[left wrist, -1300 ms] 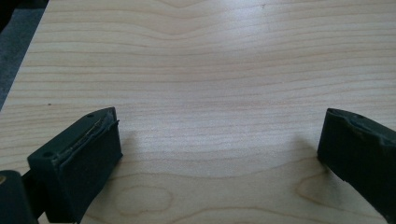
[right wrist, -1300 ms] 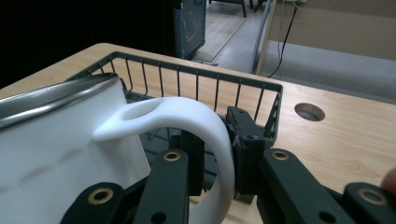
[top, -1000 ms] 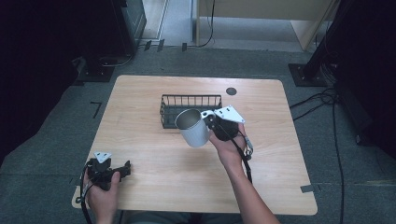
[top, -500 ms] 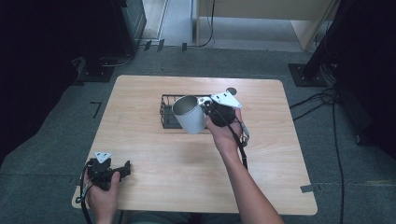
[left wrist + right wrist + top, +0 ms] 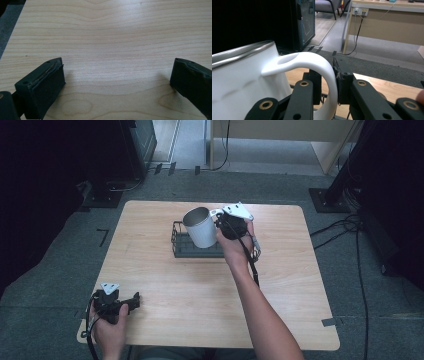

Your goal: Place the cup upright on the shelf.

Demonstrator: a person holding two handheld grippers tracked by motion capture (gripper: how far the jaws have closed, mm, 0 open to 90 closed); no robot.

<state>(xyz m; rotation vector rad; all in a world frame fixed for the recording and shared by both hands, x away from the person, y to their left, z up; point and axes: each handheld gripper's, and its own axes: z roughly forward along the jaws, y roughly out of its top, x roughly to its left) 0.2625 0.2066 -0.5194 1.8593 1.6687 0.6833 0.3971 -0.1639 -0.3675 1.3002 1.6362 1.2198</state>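
High view: white mug (image 5: 200, 228) held tilted above black wire basket (image 5: 197, 244) on wooden table (image 5: 210, 305), mug interior unclear. Right gripper (image 5: 336, 75) clamped on mug's handle (image 5: 322, 68). Left gripper (image 5: 117, 75) wide apart, holding nothing, resting at table's near left corner.

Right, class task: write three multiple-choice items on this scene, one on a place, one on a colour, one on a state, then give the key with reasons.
1. Where is the mug?
A. Held above the wire basket
B. Lying on the floor
C. Beside the left gripper

2. What colour is the mug's outside?
A. Red
B. White
C. Green

3. How is the left gripper?
A. Shut on a spoon
B. Shut on the mug
C. Open, holding nothing

Key: 1 A, the right gripper carries it over the basket. 2 B, its wall and handle show white. 3 C, its fingers stand apart over bare table.
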